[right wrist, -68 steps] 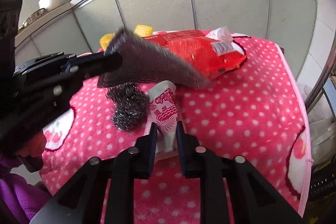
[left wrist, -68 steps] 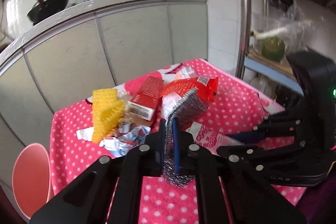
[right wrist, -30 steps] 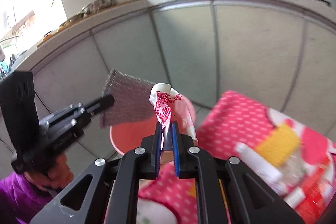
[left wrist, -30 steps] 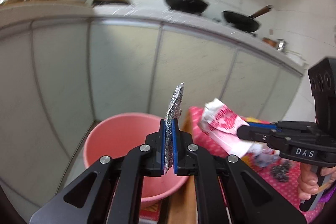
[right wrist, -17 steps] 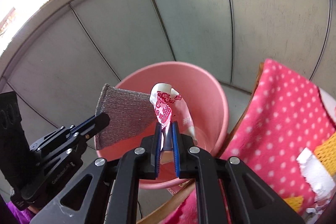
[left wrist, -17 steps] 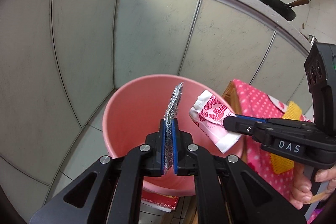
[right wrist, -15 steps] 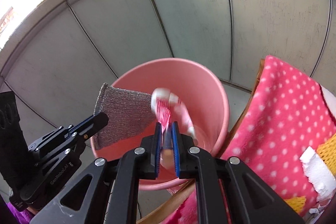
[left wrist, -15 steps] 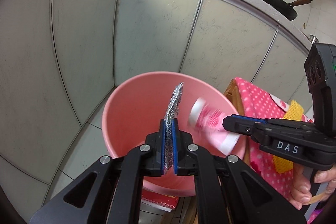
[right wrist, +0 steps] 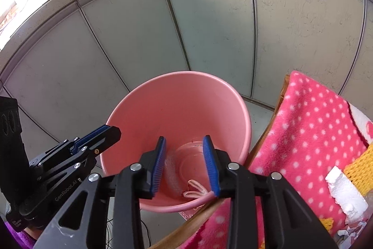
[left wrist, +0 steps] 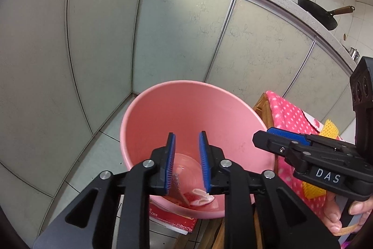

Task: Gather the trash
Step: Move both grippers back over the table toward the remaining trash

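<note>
- Lower centre of both views: pink bucket [left wrist: 163,109] on the floor, rim up, w/ metal scrub pad [left wrist: 176,188] and red-white wrapper [left wrist: 198,198] lying at its bottom, touching.
- Left tool [left wrist: 186,162]: blue pads well apart, holding nothing, above bucket mouth.
- Right tool [right wrist: 185,165]: same, wide apart, nothing held, over bucket.
- Right edge: pink dotted cloth [right wrist: 310,132] on surface, w/ yellow mesh [right wrist: 359,169] and white foam scrap [right wrist: 342,188].

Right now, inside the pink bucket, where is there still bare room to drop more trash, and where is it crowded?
The pink bucket is mostly bare: its far wall and most of the floor toward the cabinets show nothing. The near side of the bottom is crowded, with the grey scouring pad lying against the red-and-white wrapper. Both the left hand-held gripper and the right hand-held gripper are open above the bucket.
</note>
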`<state>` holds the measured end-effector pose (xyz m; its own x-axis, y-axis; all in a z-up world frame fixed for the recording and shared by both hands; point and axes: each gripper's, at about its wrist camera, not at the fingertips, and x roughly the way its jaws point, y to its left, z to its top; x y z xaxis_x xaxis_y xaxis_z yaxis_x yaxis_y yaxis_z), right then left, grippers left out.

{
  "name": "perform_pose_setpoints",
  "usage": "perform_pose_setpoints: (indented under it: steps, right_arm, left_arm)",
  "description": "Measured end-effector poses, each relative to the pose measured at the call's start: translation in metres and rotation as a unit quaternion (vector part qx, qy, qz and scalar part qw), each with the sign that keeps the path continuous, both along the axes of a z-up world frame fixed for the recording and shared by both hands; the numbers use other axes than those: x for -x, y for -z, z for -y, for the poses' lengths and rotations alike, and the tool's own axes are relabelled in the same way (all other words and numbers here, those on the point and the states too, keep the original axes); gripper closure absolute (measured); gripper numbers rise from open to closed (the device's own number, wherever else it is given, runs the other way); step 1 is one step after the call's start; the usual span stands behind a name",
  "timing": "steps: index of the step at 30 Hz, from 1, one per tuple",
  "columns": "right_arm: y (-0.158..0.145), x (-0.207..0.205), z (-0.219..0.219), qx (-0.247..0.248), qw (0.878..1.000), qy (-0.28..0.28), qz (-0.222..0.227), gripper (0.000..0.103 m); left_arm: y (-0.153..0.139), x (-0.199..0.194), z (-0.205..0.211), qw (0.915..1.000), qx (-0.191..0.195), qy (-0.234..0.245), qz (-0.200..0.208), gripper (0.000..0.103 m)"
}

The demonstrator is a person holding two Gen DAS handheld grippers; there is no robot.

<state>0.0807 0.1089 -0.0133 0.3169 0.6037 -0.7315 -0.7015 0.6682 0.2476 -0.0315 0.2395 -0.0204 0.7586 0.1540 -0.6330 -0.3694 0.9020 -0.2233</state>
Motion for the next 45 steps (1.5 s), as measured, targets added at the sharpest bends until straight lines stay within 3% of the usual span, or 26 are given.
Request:
perform_pose_setpoints:
  steps: [18, 24, 32, 45]
  right_arm:
    - [-0.023, 0.029, 0.059, -0.024, 0.999, 0.027, 0.019, 0.068]
    - [-0.036, 0.045, 0.088, -0.030, 0.998, 0.039, 0.041, 0.067]
    - [-0.060, 0.068, 0.131, -0.025, 0.993, 0.068, 0.096, 0.059]
    - [-0.068, 0.080, 0.220, -0.031, 0.983, 0.145, 0.107, 0.059]
  left_arm:
    - [-0.033, 0.015, 0.026, 0.9994, -0.019, 0.018, 0.021, 0.082]
    - [-0.046, 0.016, 0.051, 0.9979, -0.031, 0.050, 0.030, 0.082]
    - [-0.058, 0.010, 0.092, 0.9939, -0.030, 0.100, 0.033, 0.082]
    - [-0.066, -0.004, 0.157, 0.9831, -0.034, 0.173, 0.050, 0.082]
